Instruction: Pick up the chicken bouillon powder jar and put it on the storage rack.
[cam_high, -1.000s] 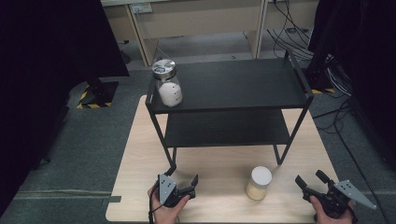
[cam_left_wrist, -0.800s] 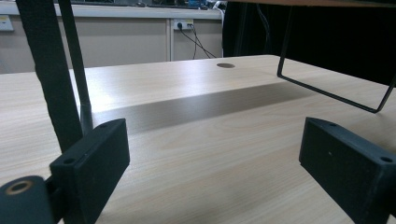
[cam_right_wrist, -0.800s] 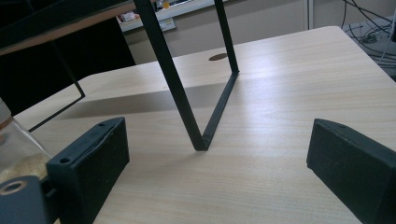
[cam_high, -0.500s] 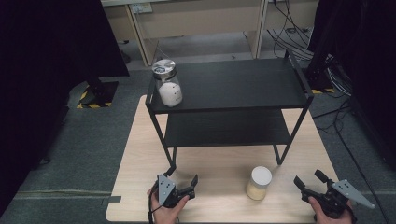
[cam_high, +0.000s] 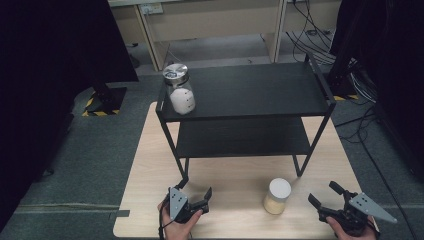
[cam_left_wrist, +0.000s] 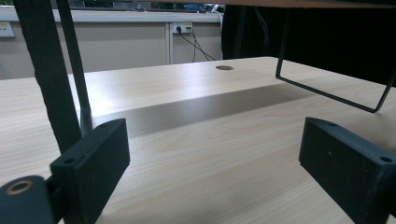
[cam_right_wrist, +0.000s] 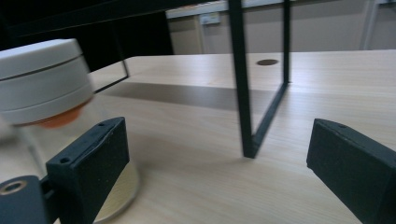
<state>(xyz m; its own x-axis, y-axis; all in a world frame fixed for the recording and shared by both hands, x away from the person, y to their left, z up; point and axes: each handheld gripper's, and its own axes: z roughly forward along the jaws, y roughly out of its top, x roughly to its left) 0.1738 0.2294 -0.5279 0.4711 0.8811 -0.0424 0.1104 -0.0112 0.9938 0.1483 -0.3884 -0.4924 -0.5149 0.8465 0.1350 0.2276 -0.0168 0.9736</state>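
High view frames place the white-lidded jar (cam_high: 277, 196) upright on the wooden table (cam_high: 235, 180), in front of the black shelf rack (cam_high: 250, 95) and just left of the right gripper (cam_high: 327, 200), which is nearest to it. A risk is judged from this layout: if the right gripper is swept in sideways at lid height, the tall, narrow jar could be knocked over or pushed toward the table's near edge; in the right gripper view the jar (cam_right_wrist: 51, 116) is seen off to the left, partly behind the left jaw, so it is not centred between the jaws and one jaw could strike it first. The rack's front leg (cam_right_wrist: 240, 79) is also seen close ahead and could be clipped. The right gripper is held low near the table's right corner, jaws spread wide and empty, aimed toward the rack. The left gripper (cam_high: 192, 197) is rested low at the near edge, jaws likewise spread with nothing between them. A second jar (cam_high: 179, 90) is seen on the rack's top shelf.
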